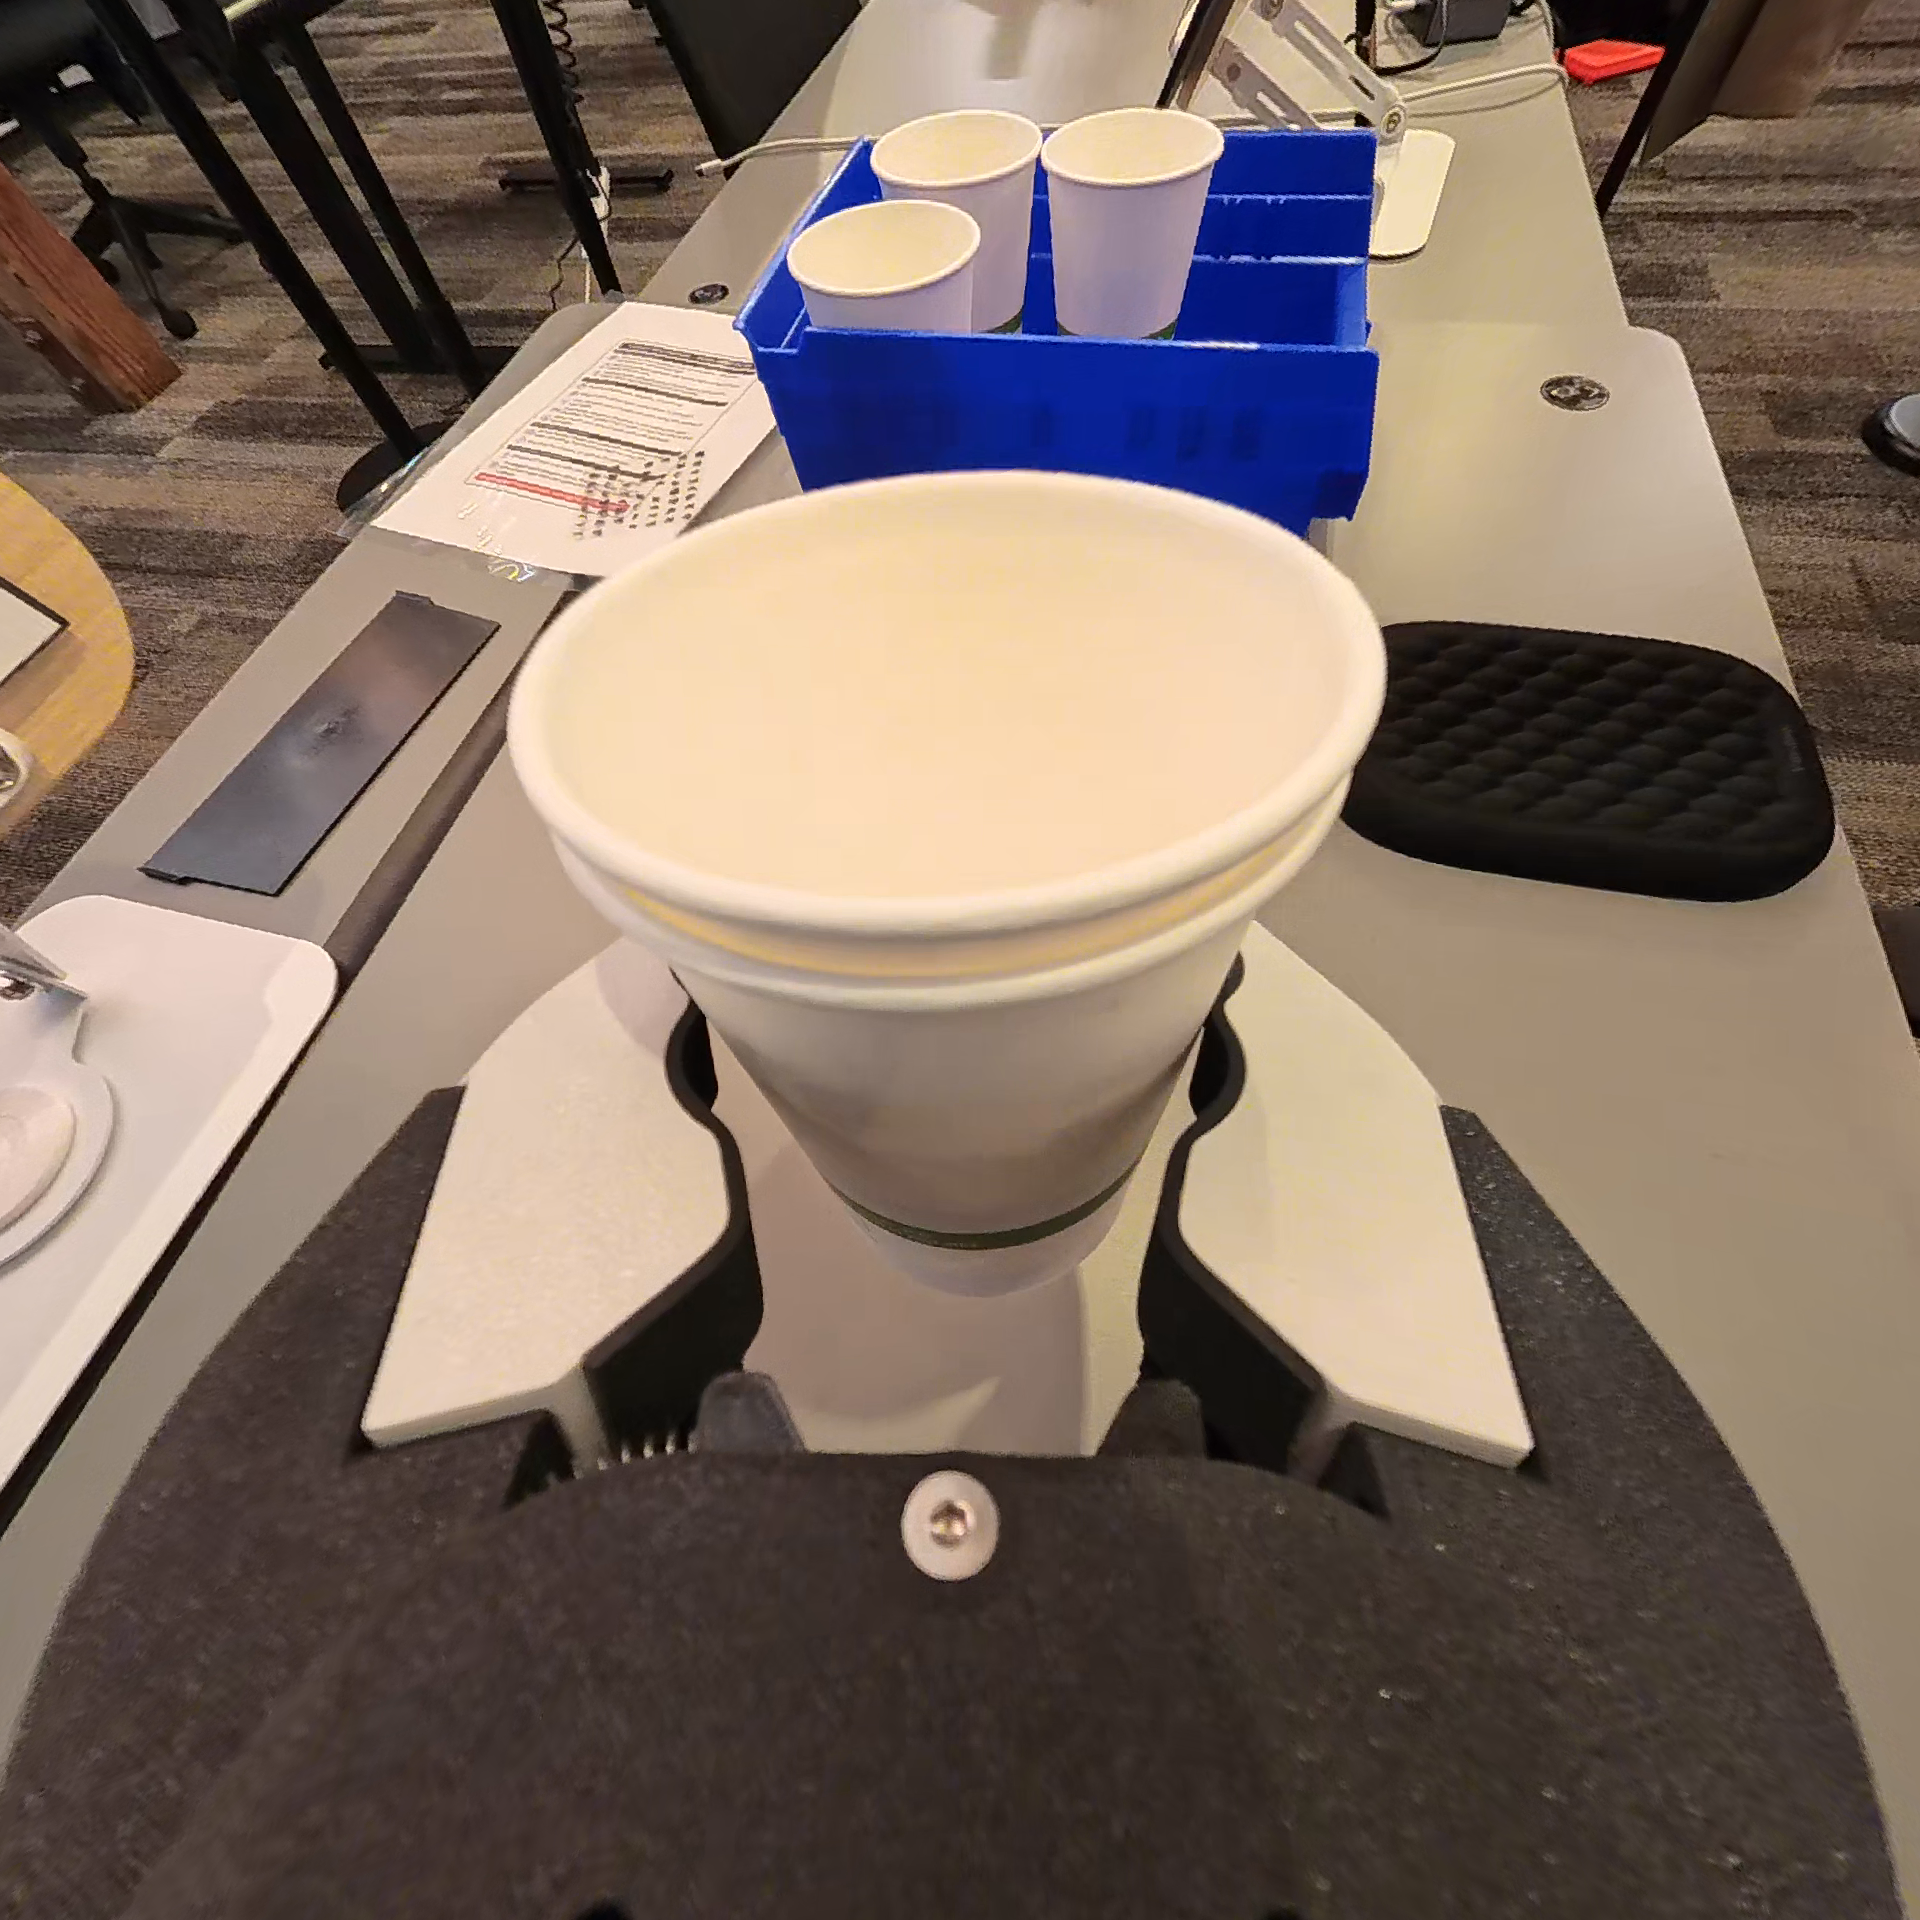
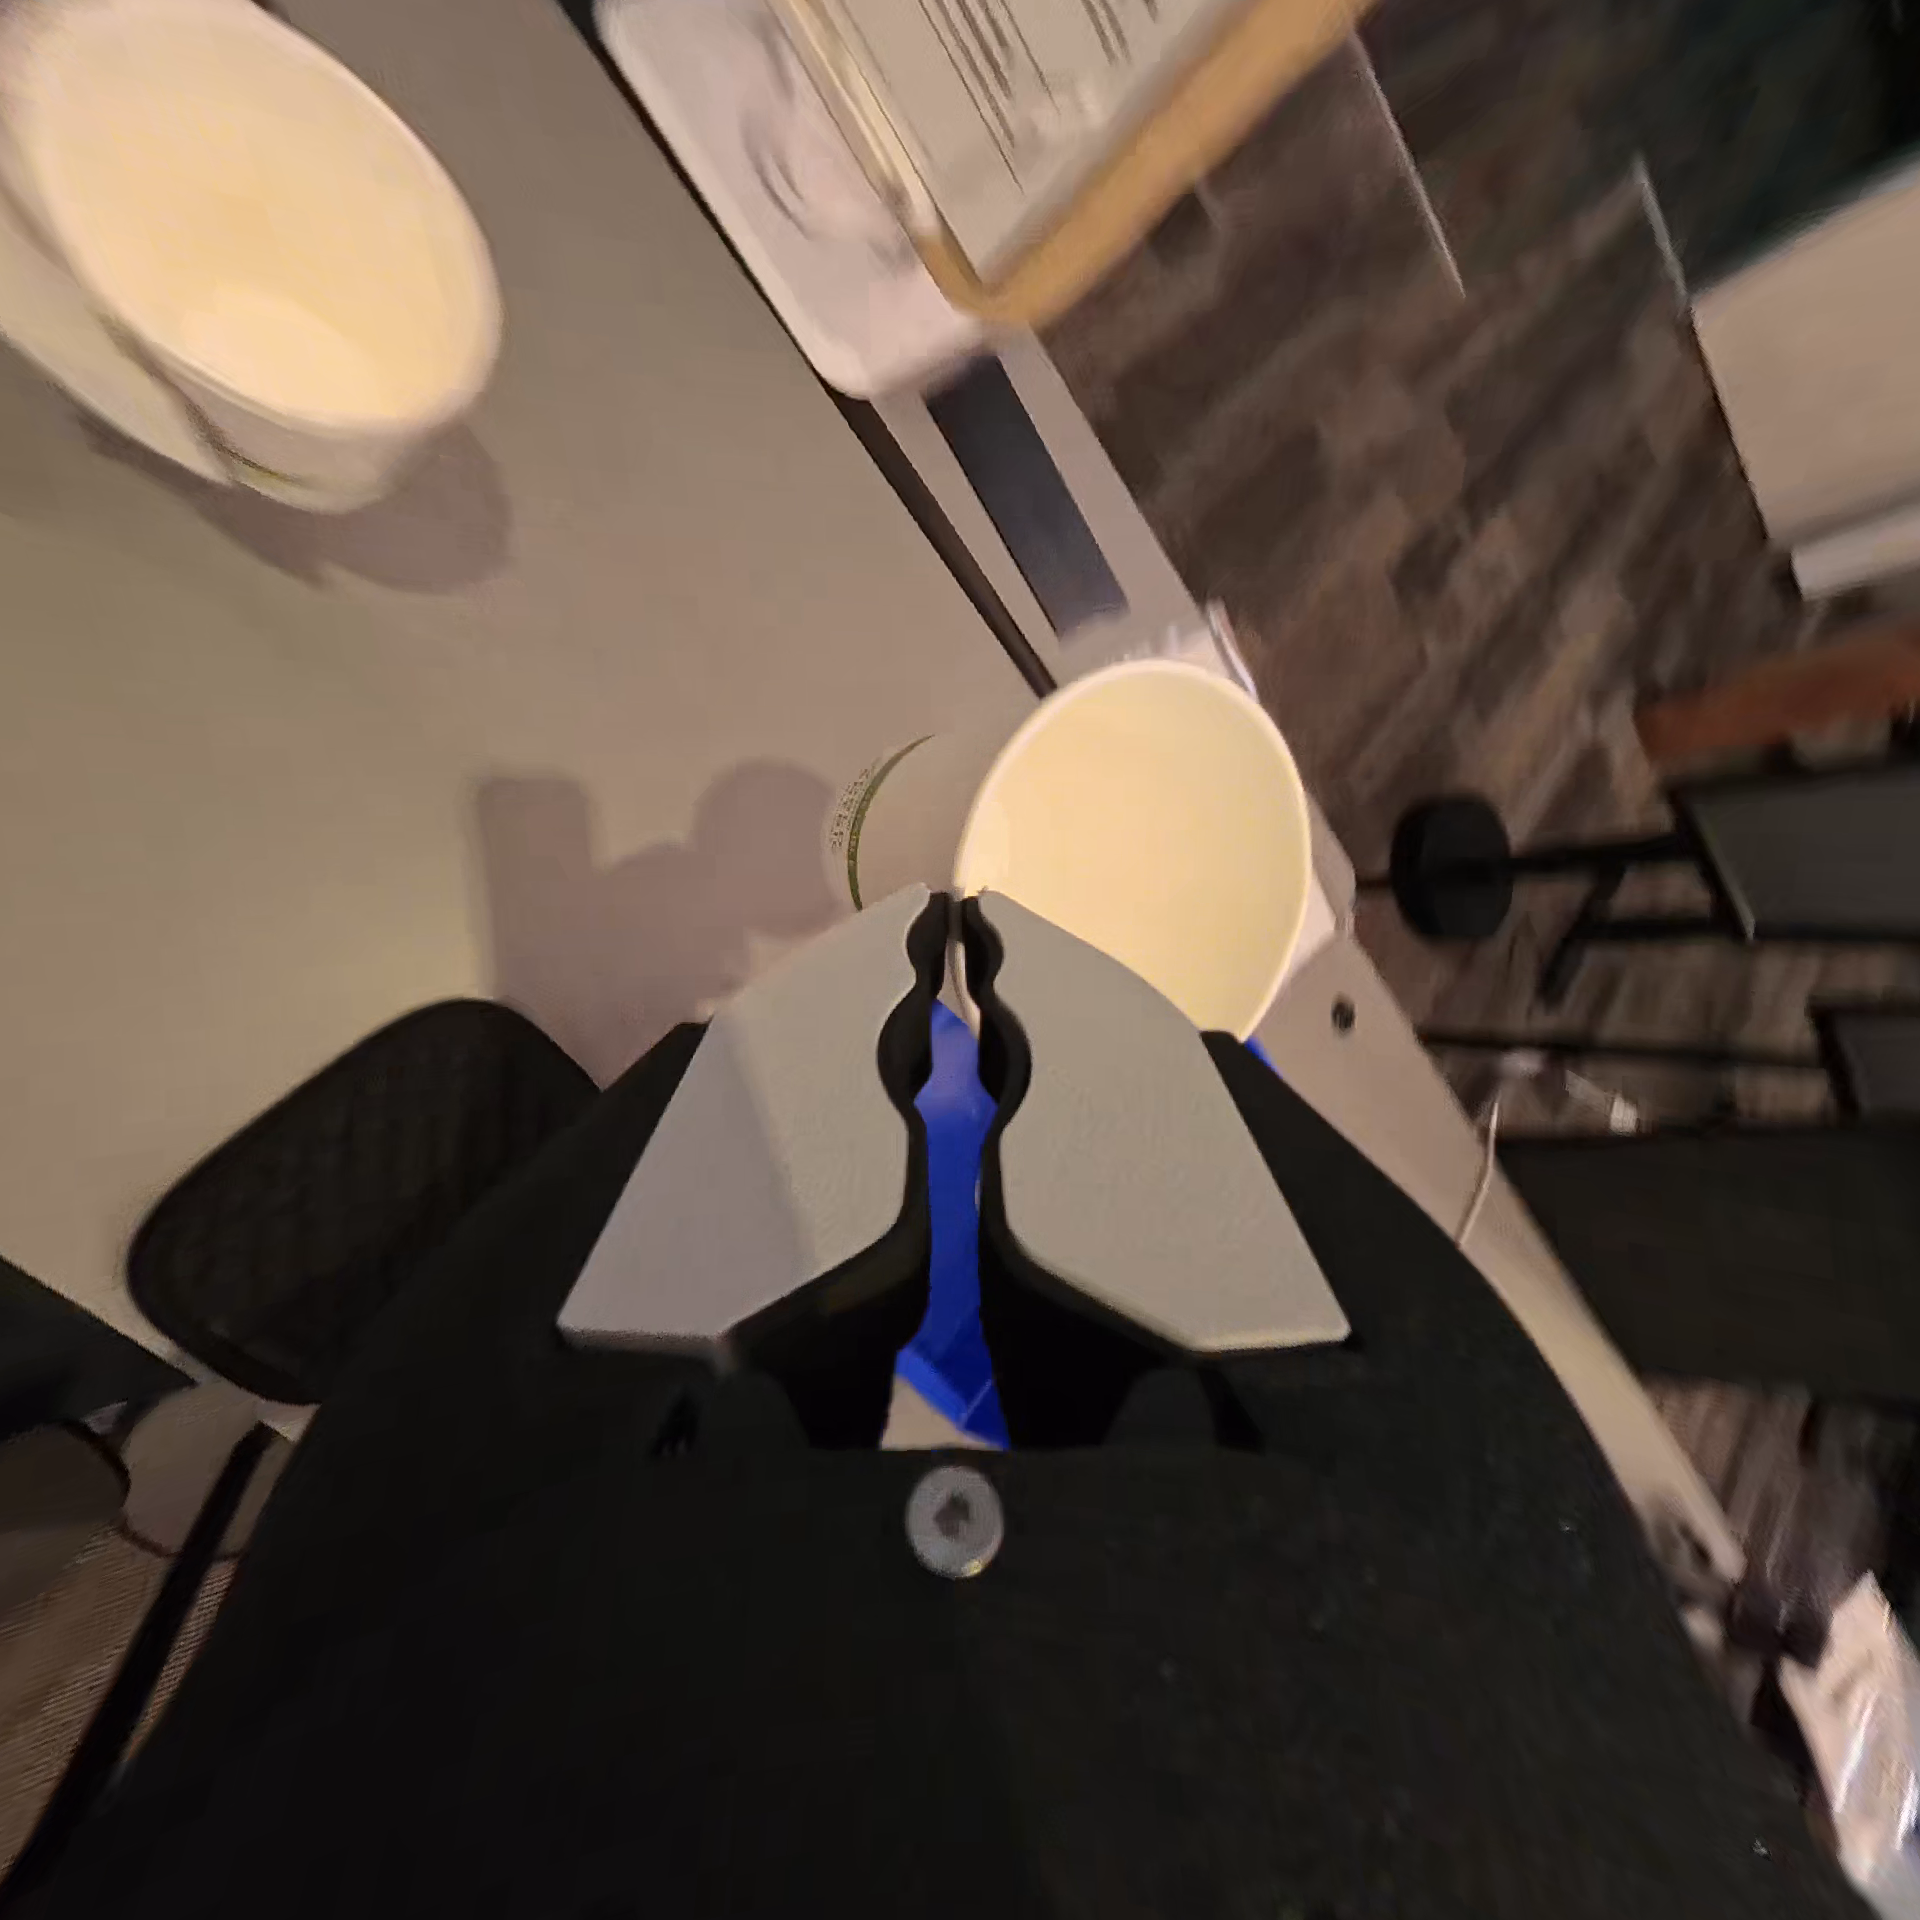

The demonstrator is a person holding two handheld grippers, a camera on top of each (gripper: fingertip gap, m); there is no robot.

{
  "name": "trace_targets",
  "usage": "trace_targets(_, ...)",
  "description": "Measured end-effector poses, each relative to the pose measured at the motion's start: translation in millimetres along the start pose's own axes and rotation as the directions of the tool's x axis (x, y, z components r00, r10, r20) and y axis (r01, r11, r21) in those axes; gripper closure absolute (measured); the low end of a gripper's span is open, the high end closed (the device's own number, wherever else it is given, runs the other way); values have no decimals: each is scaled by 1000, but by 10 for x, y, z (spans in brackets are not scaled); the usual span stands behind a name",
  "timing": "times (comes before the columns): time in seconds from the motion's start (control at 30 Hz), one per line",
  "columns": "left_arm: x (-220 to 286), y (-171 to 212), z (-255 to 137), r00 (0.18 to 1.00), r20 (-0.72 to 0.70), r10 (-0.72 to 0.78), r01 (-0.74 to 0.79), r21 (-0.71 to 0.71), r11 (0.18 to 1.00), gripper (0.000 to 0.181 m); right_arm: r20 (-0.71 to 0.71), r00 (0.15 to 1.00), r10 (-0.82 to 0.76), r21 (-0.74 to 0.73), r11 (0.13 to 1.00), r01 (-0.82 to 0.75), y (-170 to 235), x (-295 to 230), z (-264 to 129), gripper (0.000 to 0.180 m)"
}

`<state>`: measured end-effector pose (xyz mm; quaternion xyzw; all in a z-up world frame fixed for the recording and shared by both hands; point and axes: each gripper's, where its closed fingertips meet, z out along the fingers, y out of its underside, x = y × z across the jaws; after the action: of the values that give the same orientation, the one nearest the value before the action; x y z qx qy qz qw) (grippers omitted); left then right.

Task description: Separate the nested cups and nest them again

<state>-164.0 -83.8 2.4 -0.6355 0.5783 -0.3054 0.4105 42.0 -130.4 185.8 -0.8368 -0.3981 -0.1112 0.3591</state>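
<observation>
Nested cups [image 1: 951, 925] — in left claw [image 1: 956, 1049]

Warm indoor light, soft shadows, wide-angle bending at edges; right wrist view dimmer, heavily motion-blurred.

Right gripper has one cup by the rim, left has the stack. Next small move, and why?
Probably carry the single cup over the nested stack and turn its base down. The right gripper pinches that cup's rim with the cup tipped sideways, while the left gripper grips the stack upright, mouth open and clear. Re-nesting looks like what remains; the right view is blurred.
</observation>
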Motion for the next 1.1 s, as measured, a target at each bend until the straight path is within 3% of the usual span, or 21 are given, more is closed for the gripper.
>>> trace_targets(0.2, -20, -4, -14, 1000, 3, -5, 5, 4, 1000, 90, -102, 985, 139, -168, 974, -155, 1058, 276, 468, 177)
trace_targets(0.47, 3, 12, 8, 1000, -1, 4, -4, -6, 1000, 90, -149, 983, 108, -283, 948, -147, 1723, 167, 1083, 177)
trace_targets(0.7, 3, -5, -10, 1000, -1, 4, -4, 0, 1000, 90, -89, 985, 147, -318, 933, -168, 1964, -10, 1452, 177)
trace_targets(1.1, 1, -30, -31, 1000, 1, 7, -7, 9, 1000, 90, -90, 987, 130, -333, 930, -153, 2072, -50, 1705, 177)
